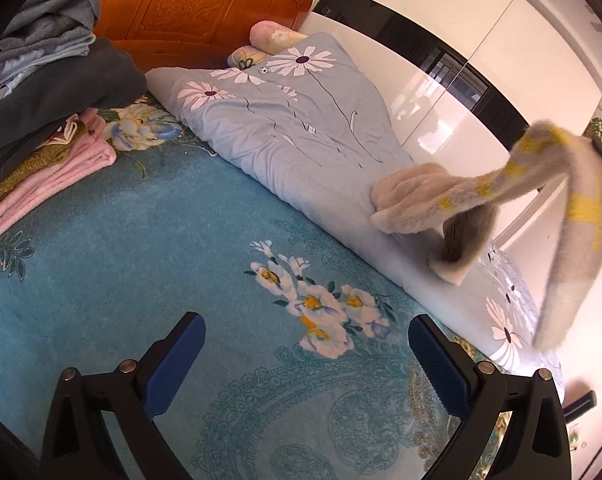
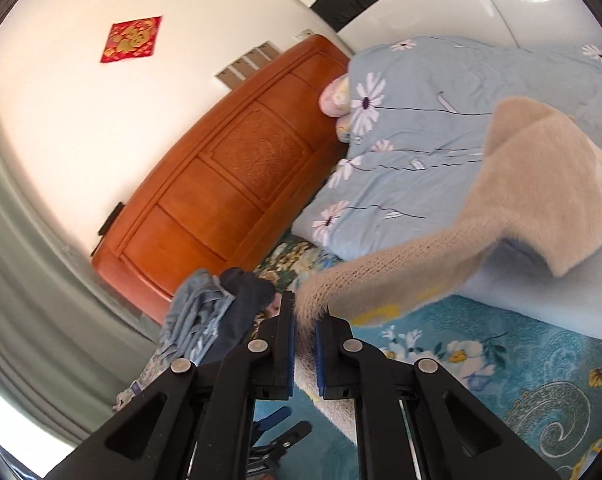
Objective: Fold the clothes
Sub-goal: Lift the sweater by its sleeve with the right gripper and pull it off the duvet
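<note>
A fuzzy beige sweater with yellow marks (image 1: 433, 196) lies partly on the light blue floral quilt (image 1: 285, 128) and stretches up to the right. My right gripper (image 2: 305, 334) is shut on one end of this beige sweater (image 2: 513, 200) and holds it lifted above the bed. My left gripper (image 1: 305, 356) is open and empty, hovering over the teal floral bedspread (image 1: 141, 248), to the left of the sweater. Its blue-padded fingers also show in the right wrist view (image 2: 277, 416), below the right gripper.
A pile of grey, dark and pink clothes (image 1: 49, 92) sits at the bed's left by the carved wooden headboard (image 1: 189, 4). The pile also shows in the right wrist view (image 2: 217, 316). White glossy wardrobe doors (image 1: 453, 72) stand behind the quilt. Pillows (image 1: 269, 38) lie under the quilt's top.
</note>
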